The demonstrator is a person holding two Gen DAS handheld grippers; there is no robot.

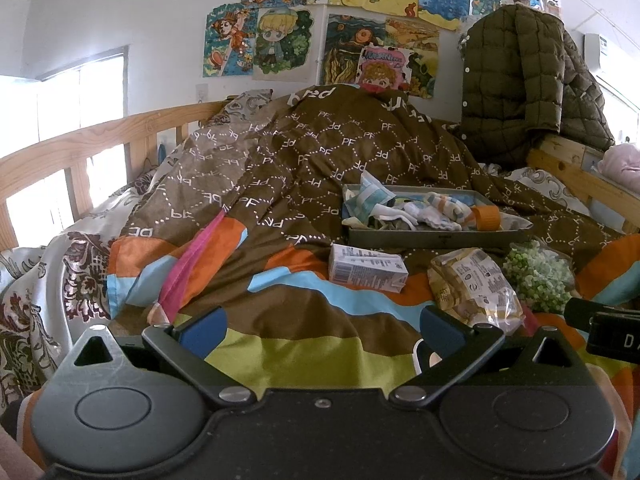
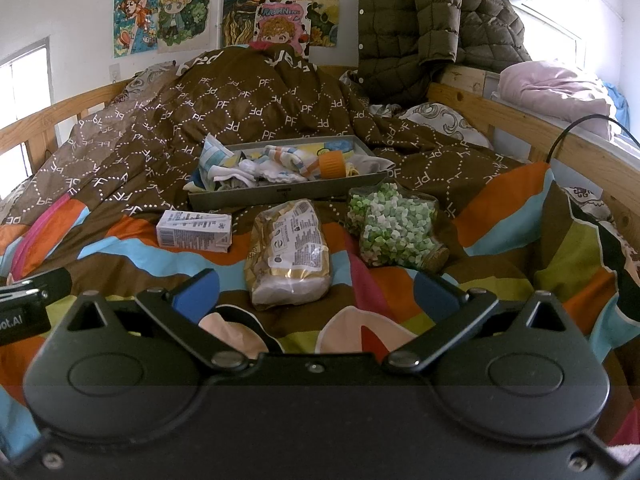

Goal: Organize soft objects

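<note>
A grey tray (image 2: 288,194) (image 1: 436,237) sits on the bed, filled with small socks (image 2: 280,162) (image 1: 436,208) and an orange-capped bottle (image 2: 330,164) (image 1: 486,217). In front of it lie a white carton (image 2: 195,230) (image 1: 366,269), a clear snack bag (image 2: 289,252) (image 1: 474,286) and a star-shaped jar of green and white pieces (image 2: 390,226) (image 1: 538,276). My left gripper (image 1: 322,330) is open above the striped quilt with nothing between its fingers. My right gripper (image 2: 316,290) is open too, just short of the snack bag, above a pink-and-white cloth piece (image 2: 236,334).
A heaped brown patterned quilt (image 1: 320,148) rises behind the tray. Wooden bed rails (image 1: 80,144) (image 2: 540,136) run along both sides. A green quilted coat (image 2: 420,24) hangs at the back right, and pink bedding (image 2: 556,88) lies beyond the right rail.
</note>
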